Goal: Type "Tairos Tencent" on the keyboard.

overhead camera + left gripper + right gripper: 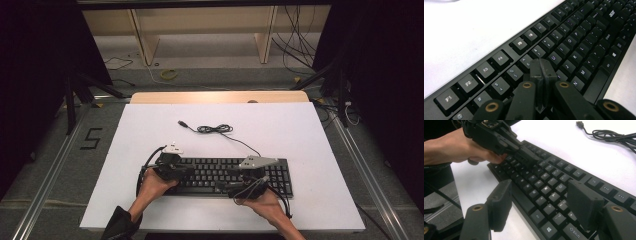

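A black keyboard (227, 176) lies on the white bench (300, 130), near its front edge, with its cable (215, 129) coiled on the bench beyond the keyboard's far edge. The left tongs (186, 171) are pressed together with nothing between them, their joined tips poised over the keys at the keyboard's left part; the right tongs (231, 176) stand apart, empty, above the keyboard's right half. The step in hand appears to be pressing a key with the closed left tips: it is best done by keeping them together, descending straight onto 1 keycap's centre, and holding the right tongs clear of the keys. The left gripper view resolves the key legends, placing the left tongs (541, 68) just before the 6 and 7 keys. The right gripper view shows the right tongs (541, 206) straddling keys without contact, and the left hand (456, 147) at the keyboard's far end.
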{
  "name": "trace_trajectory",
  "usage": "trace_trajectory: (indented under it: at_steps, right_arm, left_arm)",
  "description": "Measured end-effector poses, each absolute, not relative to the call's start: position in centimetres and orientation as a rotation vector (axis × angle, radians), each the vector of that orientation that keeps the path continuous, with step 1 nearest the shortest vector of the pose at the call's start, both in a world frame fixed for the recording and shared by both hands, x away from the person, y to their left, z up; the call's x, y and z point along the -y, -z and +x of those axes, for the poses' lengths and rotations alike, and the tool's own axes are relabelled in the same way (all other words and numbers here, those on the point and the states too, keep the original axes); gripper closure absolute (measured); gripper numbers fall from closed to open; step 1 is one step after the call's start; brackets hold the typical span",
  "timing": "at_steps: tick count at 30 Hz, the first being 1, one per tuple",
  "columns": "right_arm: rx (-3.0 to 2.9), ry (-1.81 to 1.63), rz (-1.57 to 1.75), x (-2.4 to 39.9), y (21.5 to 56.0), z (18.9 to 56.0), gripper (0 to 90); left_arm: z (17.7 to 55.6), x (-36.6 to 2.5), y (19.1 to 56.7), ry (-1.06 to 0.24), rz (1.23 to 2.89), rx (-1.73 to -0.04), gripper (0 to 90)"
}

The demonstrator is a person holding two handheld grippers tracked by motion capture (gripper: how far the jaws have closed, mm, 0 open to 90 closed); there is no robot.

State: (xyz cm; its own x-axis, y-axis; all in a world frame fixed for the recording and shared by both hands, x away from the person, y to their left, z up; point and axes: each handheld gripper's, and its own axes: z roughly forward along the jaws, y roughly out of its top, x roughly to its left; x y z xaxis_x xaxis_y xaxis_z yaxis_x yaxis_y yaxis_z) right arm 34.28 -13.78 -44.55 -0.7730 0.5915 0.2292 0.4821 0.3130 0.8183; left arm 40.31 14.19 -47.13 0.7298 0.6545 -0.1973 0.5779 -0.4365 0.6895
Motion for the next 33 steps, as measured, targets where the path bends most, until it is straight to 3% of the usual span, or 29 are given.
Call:
trace_trajectory:
  at_steps: [20,33]
  right_arm:
    - [-2.446,-1.462,1.012,14.2,44.6,34.1,38.1]
    - [-2.419,-1.467,1.021,14.8,44.5,34.1,37.8]
  left_arm:
    - [40.1,-13.9,47.3,-0.162,2.154,-0.932,88.7]
    - [39.8,-15.2,46.0,-0.066,2.021,-0.932,59.9]
